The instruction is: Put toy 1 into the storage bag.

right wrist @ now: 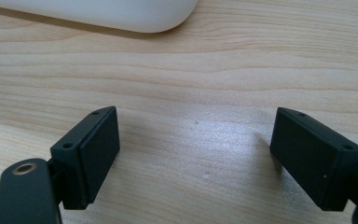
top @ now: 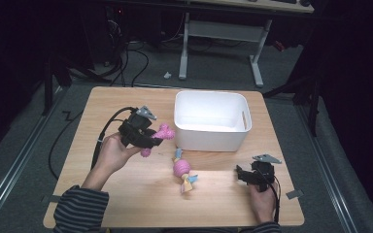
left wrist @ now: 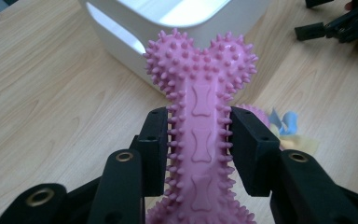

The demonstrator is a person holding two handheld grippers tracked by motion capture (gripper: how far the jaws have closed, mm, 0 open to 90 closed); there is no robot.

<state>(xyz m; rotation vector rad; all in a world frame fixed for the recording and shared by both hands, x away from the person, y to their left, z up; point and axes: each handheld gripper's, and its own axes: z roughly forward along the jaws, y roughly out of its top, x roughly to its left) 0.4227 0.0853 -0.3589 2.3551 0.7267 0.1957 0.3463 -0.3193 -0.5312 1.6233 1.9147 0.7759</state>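
Observation:
A pink spiky bone toy [left wrist: 200,107] is clamped by its shaft between the pads of my left gripper [left wrist: 199,140], its knobbed end pointing toward the white bin [left wrist: 168,23]. From above, the left gripper [top: 151,141] holds the pink bone toy [top: 161,134] over the table, just left of the white bin [top: 212,141]. My right gripper [top: 240,174] rests at the table's right front with jaws wide apart; in the right gripper view, the right gripper [right wrist: 196,149] has only bare wood between its pads. A pink ball toy with cloth ends [top: 182,171] lies in front of the bin.
The wooden table [top: 126,204] has bare room at its front left and at the far left. The bin's rounded corner [right wrist: 121,18] shows ahead of my right gripper. A desk frame [top: 221,39] and cables stand on the floor beyond the table.

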